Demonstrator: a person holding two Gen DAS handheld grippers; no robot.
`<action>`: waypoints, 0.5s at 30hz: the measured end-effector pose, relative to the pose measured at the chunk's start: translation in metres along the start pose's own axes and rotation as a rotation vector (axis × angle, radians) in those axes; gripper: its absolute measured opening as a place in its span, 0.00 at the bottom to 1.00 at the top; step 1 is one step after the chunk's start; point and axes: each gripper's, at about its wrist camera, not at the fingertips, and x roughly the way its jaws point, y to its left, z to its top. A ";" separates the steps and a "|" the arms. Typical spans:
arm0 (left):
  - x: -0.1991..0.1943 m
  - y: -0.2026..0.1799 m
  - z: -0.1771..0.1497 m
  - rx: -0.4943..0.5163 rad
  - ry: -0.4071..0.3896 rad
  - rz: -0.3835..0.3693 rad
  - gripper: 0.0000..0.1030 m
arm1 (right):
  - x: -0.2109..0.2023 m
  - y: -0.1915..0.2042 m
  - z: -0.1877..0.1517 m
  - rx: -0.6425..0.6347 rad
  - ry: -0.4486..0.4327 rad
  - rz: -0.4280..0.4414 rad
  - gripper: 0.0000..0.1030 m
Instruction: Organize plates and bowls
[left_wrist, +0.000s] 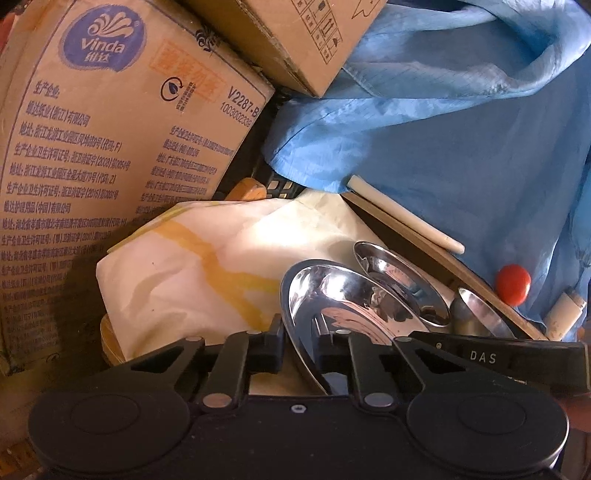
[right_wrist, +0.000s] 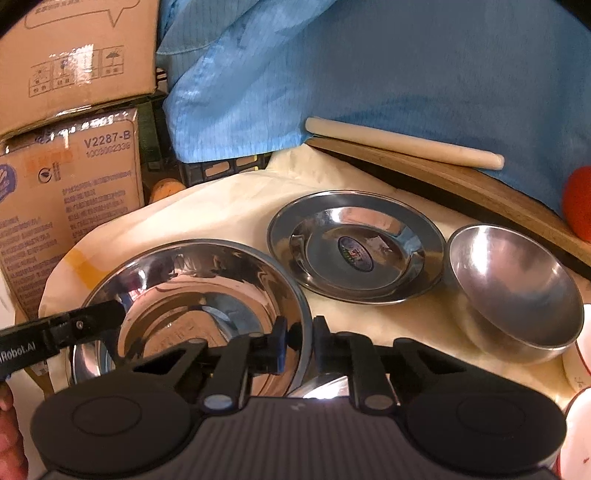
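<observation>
A large steel plate (right_wrist: 192, 295) lies on the cloth-covered table (right_wrist: 221, 206). My right gripper (right_wrist: 300, 343) is shut on its near right rim. One finger of my left gripper (right_wrist: 92, 317) reaches onto its left rim. In the left wrist view that large plate (left_wrist: 332, 295) stands edge-on, and my left gripper (left_wrist: 299, 343) is shut on its rim. A finger of the right gripper (left_wrist: 480, 354) comes in from the right. Behind it sit a smaller steel plate (right_wrist: 354, 247) with a sticker in its middle and a steel bowl (right_wrist: 517, 284) to its right.
Cardboard boxes (right_wrist: 70, 192) are stacked at the left and a blue cloth (right_wrist: 369, 74) hangs behind. A wooden board (right_wrist: 461, 184) with a white stick (right_wrist: 402, 142) on it edges the table's back right. A red ball (right_wrist: 580, 203) and white dishes (right_wrist: 580, 424) are at the right.
</observation>
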 end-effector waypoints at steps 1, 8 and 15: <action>0.000 0.000 0.000 -0.002 -0.003 0.000 0.15 | 0.000 0.000 0.000 0.010 0.000 -0.002 0.16; -0.008 0.001 0.006 -0.013 -0.044 0.018 0.14 | -0.005 0.006 0.000 0.043 -0.041 0.008 0.15; -0.017 -0.004 0.012 -0.020 -0.094 0.030 0.14 | -0.022 0.004 0.002 0.100 -0.118 0.036 0.13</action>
